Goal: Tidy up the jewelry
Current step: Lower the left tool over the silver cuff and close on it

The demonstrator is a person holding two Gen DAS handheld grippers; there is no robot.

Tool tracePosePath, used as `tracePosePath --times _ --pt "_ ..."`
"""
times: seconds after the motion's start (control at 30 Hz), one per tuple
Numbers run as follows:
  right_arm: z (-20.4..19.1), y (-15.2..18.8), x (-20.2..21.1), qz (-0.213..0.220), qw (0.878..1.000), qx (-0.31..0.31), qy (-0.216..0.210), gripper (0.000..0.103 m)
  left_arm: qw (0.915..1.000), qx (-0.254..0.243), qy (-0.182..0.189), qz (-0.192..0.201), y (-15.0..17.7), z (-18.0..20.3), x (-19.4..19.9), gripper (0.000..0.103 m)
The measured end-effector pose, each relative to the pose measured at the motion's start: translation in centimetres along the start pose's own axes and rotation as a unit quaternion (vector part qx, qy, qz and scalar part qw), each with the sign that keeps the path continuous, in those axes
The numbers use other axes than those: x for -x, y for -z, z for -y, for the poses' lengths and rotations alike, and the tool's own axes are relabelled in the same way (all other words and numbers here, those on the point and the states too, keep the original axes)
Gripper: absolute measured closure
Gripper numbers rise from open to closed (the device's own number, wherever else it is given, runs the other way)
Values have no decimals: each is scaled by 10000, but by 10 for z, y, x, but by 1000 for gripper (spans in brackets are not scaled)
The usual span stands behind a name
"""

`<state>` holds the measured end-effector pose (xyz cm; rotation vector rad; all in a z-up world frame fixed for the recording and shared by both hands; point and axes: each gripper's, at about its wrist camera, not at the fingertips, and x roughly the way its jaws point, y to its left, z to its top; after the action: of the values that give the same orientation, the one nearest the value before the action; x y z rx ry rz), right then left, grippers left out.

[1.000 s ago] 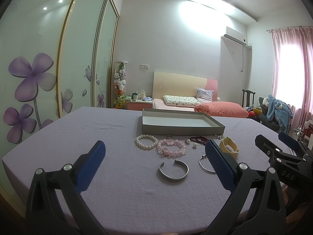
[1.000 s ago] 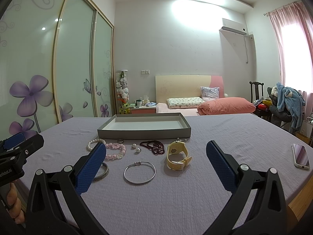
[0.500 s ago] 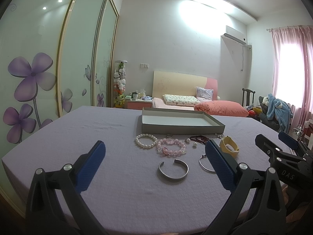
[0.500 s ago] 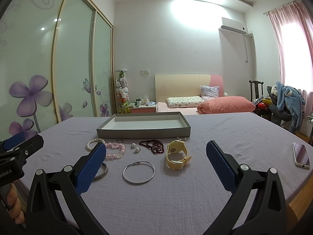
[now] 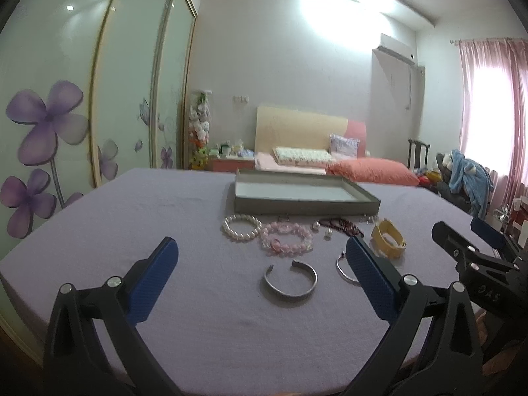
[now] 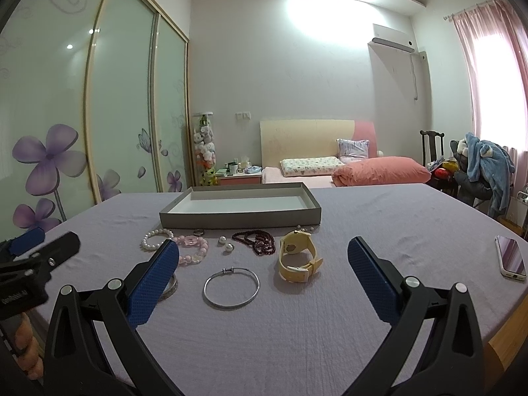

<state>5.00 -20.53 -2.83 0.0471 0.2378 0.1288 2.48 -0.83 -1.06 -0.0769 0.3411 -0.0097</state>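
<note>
While both my grippers hovered above the near edge of the purple-covered table [image 6: 330,330], neither one held anything. My left gripper [image 5: 260,275] stood with its blue pads spread wide, and between them lay the open silver cuff [image 5: 291,280], flat on the cloth. My right gripper [image 6: 264,274] was spread just as wide, and the thin silver bangle [image 6: 231,287] lay between its fingers, with nothing touching it.

Farther back, the jewelry sat in a loose row in front of the grey tray [image 6: 241,219], which looked empty inside as far as I could see. From the left came the white pearl bracelet [image 5: 241,227], then the pink bead bracelet [image 5: 286,239] just beside it, overlapping slightly at the edge. Two loose pearl earrings [image 6: 226,243] lay to its right, near a heap of dark red beads [image 6: 259,241]. A small ring [image 6: 199,231] sat close to the tray's front wall. The yellow watch [image 6: 297,257] lay on its side at the right end of the row, well apart from a phone [image 6: 511,256] resting near the table's right edge.

In the right view, my left gripper's tip showed at the far left, and some of my fingers [image 6: 24,343] were wrapped around its handle.
</note>
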Motion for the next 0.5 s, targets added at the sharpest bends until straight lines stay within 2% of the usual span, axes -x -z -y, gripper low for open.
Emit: tracePosePath --times 0.17,0.33,0.5 --pt "3 1 -10 -126 9999 -53 38 2 9980 1 62 -625 1 6 -33 4" --pt "10 3 -20 -265 9995 -148 47 2 9871 -14 -51 -1601 8 5 -78 4" --pt "15 5 -26 -374 9990 -224 85 2 9762 -2 13 -2170 15 7 -106 4"
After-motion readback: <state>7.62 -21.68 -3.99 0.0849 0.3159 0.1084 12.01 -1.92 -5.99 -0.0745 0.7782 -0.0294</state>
